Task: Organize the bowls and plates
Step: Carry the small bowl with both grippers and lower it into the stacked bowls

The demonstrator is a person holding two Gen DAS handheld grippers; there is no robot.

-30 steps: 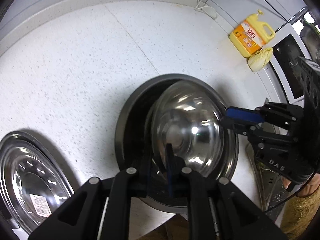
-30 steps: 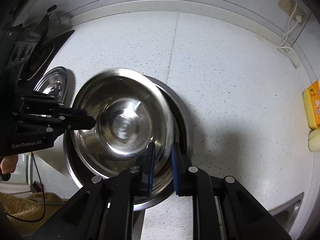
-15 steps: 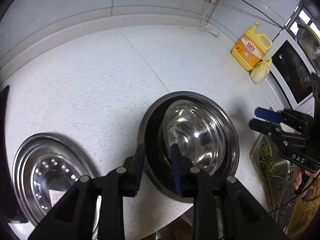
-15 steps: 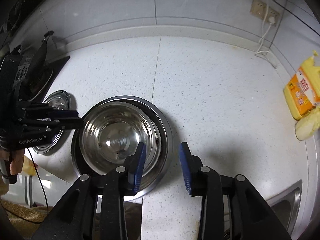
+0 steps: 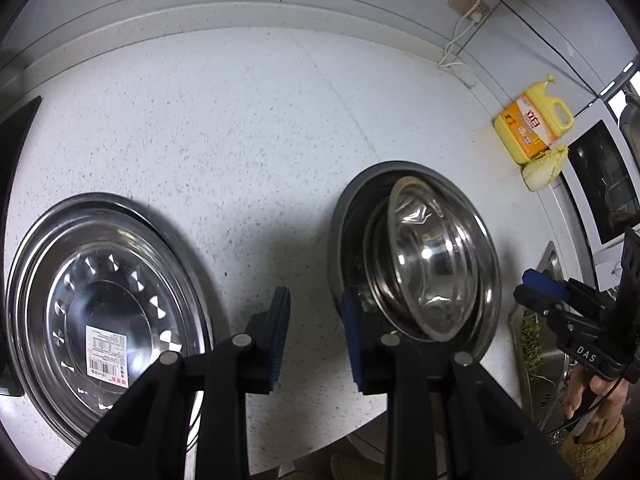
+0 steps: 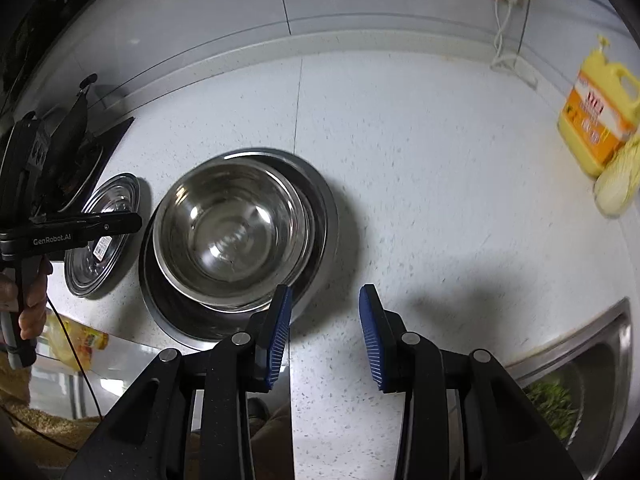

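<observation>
Both the left gripper (image 5: 314, 314) and the right gripper (image 6: 324, 316) had jaws apart, empty. The steel bowl (image 6: 230, 228) looked light, stiff and slippery; its thin rim seemed the best hold.

The bowl (image 6: 230, 232) at frame centre is glossy polished metal; the plate (image 5: 104, 312) at lower left, equally shiny, bears a paper label (image 5: 107, 355); the table (image 5: 224, 128) looks speckled, matt stone.

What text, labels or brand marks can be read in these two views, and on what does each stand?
"DAS": on the right gripper, in the left wrist view.
"GenRobot.AI": on the left gripper, in the right wrist view.
Yellow detergent jug: orange label, characters blurred, unreadable.
Steel plate: white barcode sticker, print too small to read.
</observation>
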